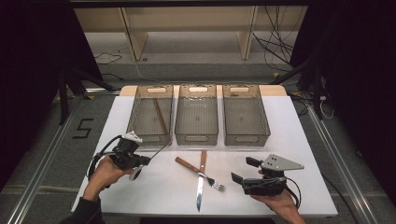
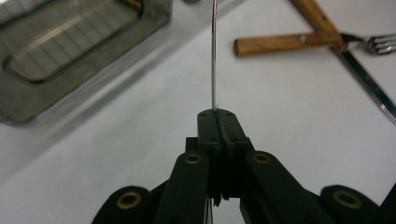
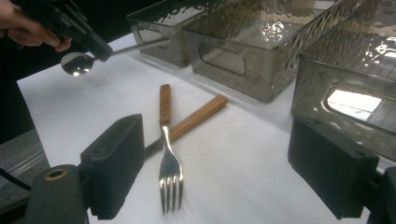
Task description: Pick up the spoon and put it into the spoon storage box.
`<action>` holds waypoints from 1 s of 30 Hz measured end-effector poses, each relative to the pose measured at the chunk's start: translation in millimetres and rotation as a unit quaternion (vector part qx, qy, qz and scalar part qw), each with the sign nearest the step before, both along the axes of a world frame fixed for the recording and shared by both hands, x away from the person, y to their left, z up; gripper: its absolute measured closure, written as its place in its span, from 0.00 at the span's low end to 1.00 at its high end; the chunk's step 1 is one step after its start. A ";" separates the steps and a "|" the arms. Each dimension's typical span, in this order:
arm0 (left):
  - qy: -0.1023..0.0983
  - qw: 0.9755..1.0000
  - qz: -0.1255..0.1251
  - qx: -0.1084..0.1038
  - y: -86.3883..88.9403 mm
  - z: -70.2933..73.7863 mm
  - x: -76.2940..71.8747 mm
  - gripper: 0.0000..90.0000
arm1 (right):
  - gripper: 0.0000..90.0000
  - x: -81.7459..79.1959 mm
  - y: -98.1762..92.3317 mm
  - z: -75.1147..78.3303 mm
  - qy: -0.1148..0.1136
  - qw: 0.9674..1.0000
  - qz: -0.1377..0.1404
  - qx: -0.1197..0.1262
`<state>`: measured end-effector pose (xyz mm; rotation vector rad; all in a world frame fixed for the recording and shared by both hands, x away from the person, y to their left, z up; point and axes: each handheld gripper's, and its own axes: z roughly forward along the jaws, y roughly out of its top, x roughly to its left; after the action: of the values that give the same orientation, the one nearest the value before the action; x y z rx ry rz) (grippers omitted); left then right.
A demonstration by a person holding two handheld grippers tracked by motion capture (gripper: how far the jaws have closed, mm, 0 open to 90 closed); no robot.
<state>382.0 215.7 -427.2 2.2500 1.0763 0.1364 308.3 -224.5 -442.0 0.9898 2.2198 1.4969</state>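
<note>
Left gripper [image 1: 145, 160] was clenched on a metal spoon [image 3: 78, 64] with a shiny bowl and thin handle, jaws pinched tight on the handle near the bowl. In the right gripper view, the spoon hung clear above the white table surface [image 1: 154, 186], bowl on the near side of the gripper, handle pointing toward the left smoky-grey plastic bin [image 1: 150, 113]. In the left gripper view, the handle [image 2: 214, 56] ran straight out from between the closed jaws as a thin bright line.

Right gripper [image 3: 233, 168] sat with jaws spread wide, nothing between them, held low over the table near the front right.

Three smoky-grey bins stood side by side at the far edge; the left one held a brown wooden-handled utensil [image 1: 160, 115] lying at an angle. The middle bin [image 1: 197, 114] and the right bin [image 1: 245, 115] stood just beside it.

On the table between the grippers lay a wooden-handled fork [image 3: 167, 154] and a wooden-handled knife [image 1: 201, 179], their handles crossing.
</note>
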 end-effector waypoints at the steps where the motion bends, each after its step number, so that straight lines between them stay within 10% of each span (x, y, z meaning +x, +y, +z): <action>1: -0.004 1.000 0.001 -0.010 0.1 2.8 1.6 0.99 | 0.22 -0.2 -0.1 0.2 -0.001 1.000 0.000 0.000; 12: -0.031 0.998 0.016 -0.055 -16.6 27.1 34.9 0.99 | 0.22 -1.6 -1.4 0.3 0.000 1.000 -0.004 0.004; 30: -0.047 0.996 0.032 -0.072 -52.7 55.3 91.2 0.99 | 0.22 -0.9 -0.7 -1.7 0.004 1.000 0.001 0.007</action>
<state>473.2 163.1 -371.9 2.0614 1.0729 0.1825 307.4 -225.2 -443.6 0.9994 2.2199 1.5151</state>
